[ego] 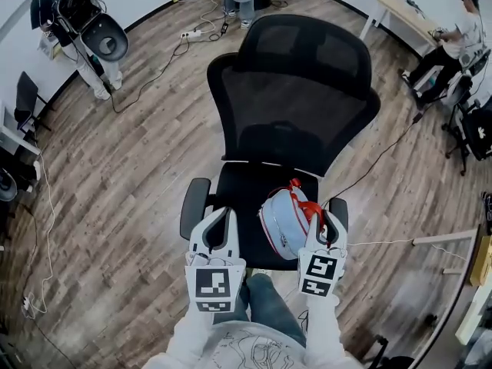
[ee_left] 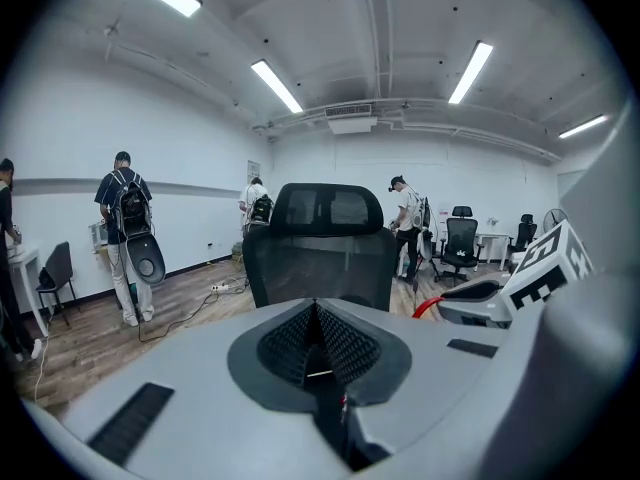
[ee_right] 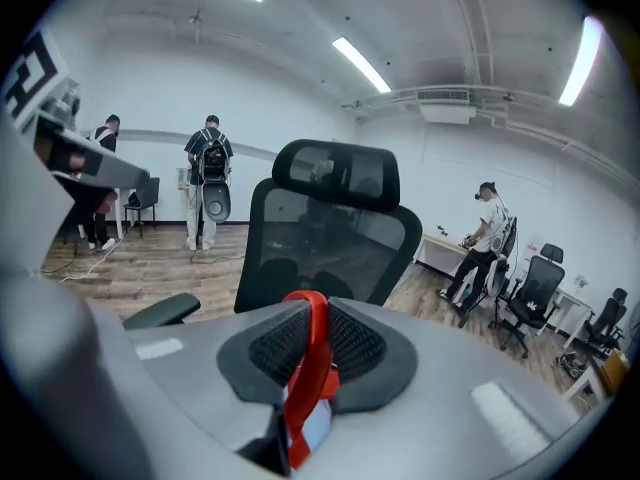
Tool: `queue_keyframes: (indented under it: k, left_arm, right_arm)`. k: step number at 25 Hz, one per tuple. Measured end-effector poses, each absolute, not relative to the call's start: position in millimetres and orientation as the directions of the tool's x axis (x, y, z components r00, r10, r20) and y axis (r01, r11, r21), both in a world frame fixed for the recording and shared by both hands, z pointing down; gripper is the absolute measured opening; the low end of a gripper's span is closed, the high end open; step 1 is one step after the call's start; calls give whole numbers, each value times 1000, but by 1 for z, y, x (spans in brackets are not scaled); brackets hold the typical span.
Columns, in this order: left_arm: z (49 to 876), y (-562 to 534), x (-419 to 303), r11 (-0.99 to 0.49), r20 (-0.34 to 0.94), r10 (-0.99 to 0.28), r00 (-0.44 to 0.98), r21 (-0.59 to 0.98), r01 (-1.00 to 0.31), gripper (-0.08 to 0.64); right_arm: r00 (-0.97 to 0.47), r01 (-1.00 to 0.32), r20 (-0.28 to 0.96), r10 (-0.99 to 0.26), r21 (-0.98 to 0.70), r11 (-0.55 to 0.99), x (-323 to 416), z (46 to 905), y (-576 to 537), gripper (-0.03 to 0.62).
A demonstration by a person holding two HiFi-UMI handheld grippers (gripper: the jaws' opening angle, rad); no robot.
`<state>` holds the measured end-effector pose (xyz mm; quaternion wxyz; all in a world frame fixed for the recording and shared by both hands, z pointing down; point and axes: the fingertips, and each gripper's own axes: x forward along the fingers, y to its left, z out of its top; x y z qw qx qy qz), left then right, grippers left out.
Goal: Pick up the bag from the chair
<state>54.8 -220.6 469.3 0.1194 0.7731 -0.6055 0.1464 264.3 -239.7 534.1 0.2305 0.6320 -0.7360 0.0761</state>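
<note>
Two grippers hover over the near edge of the black chair (ego: 296, 91). My right gripper (ee_right: 310, 360) has its jaws pinched narrow on the red strap (ee_right: 316, 313) of the pale blue bag (ego: 281, 223), which hangs over the seat's right side, near the right armrest (ego: 339, 209). My left gripper (ee_left: 318, 340), just left of the bag, has its jaws together on nothing.

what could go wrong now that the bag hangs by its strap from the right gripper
1. The right gripper pinches only the thin red strap in its jaws; the strap could slide out and drop the bag onto the chair.
2. The hanging bag sits close to the right armrest and may swing against it.
</note>
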Motion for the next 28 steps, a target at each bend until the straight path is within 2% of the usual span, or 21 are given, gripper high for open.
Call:
queue_keyframes:
  k: [20, 28]
  left_arm:
    - [351, -224, 35, -204, 131, -970, 203, 2, -979, 5]
    - [329, -214, 33, -211, 94, -973, 211, 6, -977, 5]
  right_arm:
    - [-155, -947, 98, -983, 269, 176, 241, 339, -247, 58]
    - [-147, -951, 32, -989, 270, 150, 240, 299, -232, 58]
